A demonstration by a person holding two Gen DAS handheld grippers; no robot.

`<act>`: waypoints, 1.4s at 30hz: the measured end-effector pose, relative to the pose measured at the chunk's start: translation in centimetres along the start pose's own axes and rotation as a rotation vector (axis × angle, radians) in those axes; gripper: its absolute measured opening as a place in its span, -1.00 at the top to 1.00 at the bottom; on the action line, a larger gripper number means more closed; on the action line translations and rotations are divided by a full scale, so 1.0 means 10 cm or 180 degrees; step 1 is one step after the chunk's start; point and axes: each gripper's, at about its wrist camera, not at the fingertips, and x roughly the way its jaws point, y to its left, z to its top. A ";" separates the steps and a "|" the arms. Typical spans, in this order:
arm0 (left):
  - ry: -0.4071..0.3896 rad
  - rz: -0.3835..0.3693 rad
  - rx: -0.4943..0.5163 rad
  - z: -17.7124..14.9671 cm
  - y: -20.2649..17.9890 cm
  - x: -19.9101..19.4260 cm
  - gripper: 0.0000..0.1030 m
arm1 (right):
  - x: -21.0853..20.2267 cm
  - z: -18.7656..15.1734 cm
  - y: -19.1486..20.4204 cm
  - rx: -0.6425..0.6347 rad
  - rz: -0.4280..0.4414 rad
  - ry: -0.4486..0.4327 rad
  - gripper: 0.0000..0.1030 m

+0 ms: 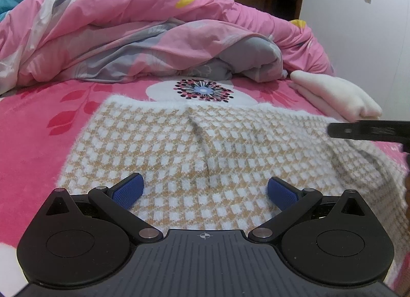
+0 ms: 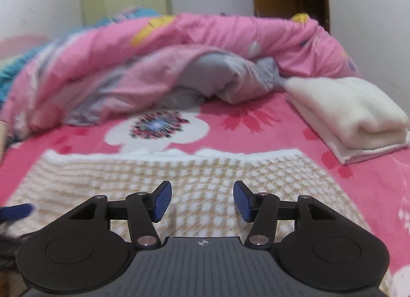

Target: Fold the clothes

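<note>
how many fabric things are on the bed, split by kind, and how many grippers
Checked knit garment, laid flat: 1
Folded cream garment: 1
Pink quilt, bunched at the back: 1
Pink flowered bed cover: 1
Grippers: 2, the left gripper and the right gripper, both open over the knit
Total: 6

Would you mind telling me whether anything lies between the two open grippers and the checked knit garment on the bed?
Nothing visible does. The left gripper and right gripper both hover directly over the checked knit garment, jaws apart with nothing between them. The folded cream cloth lies off to the right, and the pink quilt is bunched behind.
</note>
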 end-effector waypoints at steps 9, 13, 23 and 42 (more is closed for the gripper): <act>-0.0075 -0.0020 -0.0024 -0.04 0.01 -0.01 -1.00 | -0.06 -0.42 0.26 -0.0538 0.0209 -0.0168 -0.47; -0.0129 -0.0050 -0.0061 -0.05 0.03 -0.02 -1.00 | -0.04 -0.44 0.21 -0.0403 0.0250 -0.0148 -0.50; -0.0421 -0.0442 -0.0623 -0.12 0.29 -0.11 -1.00 | -0.08 -0.36 0.31 -0.0270 0.0500 -0.0271 -0.55; -0.0479 0.0013 -0.0427 -0.25 0.00 -0.55 -1.00 | 0.03 -0.49 0.44 -0.0375 0.0459 -0.0100 -0.70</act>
